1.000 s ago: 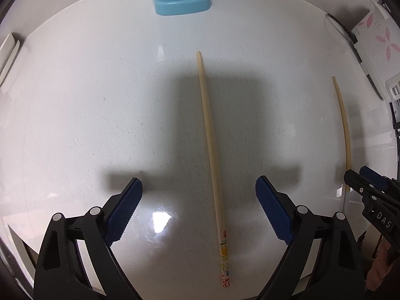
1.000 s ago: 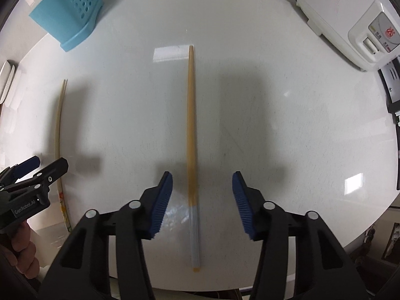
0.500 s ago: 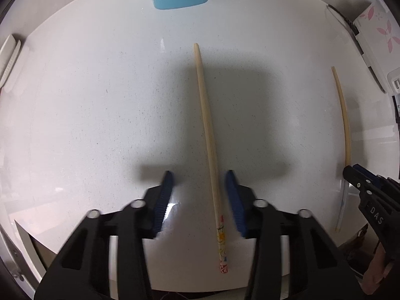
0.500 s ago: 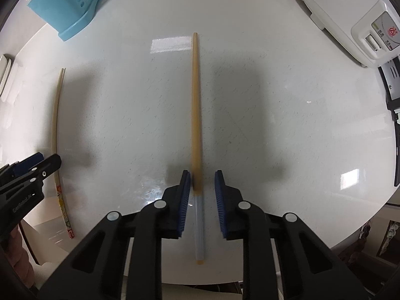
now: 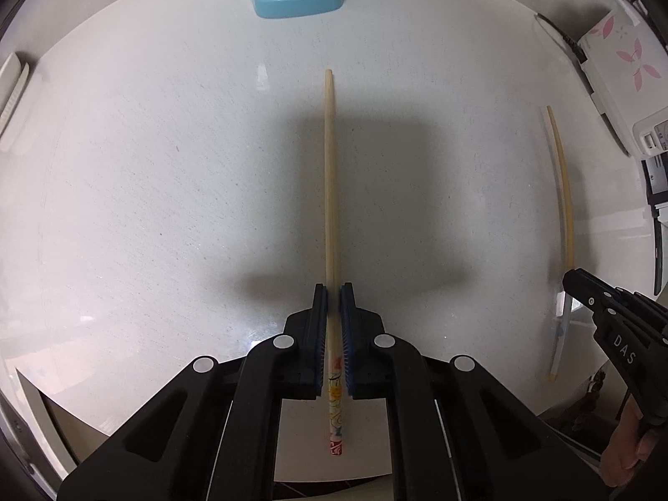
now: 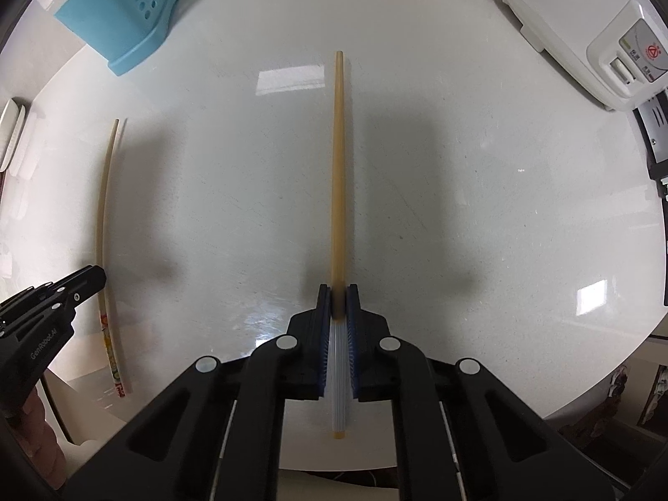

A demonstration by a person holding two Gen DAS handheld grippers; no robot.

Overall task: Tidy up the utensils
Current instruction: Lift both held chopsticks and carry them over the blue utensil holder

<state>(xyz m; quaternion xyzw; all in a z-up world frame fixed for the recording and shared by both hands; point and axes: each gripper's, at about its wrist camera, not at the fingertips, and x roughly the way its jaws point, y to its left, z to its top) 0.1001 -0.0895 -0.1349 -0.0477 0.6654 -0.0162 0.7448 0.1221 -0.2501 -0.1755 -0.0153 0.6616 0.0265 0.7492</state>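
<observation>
Two chopsticks lie well apart on the white worktop (image 5: 167, 208), both running from near to far. The left claw (image 5: 334, 292) is clamped on the pale chopstick with the colourful printed handle (image 5: 330, 192); its jaws have just been closing and now both blue pads press against the stick where the plain shaft meets the printed end. The printed end sticks out towards the near edge of the worktop, and the thin tip points to the far side.

The right claw (image 6: 338, 292) is clamped on the darker amber chopstick with the ribbed pale handle (image 6: 337, 175); its jaws have also just been closing, and the pads grip it where amber turns to pale. Its tip also points far.

A blue perforated utensil holder (image 6: 121, 21) stands at the far side of the worktop, nearer the left claw's chopstick. A white appliance with pink flower prints (image 6: 584, 29) sits at the far right, with a cable at its far end. Both claws point down at the worktop.
</observation>
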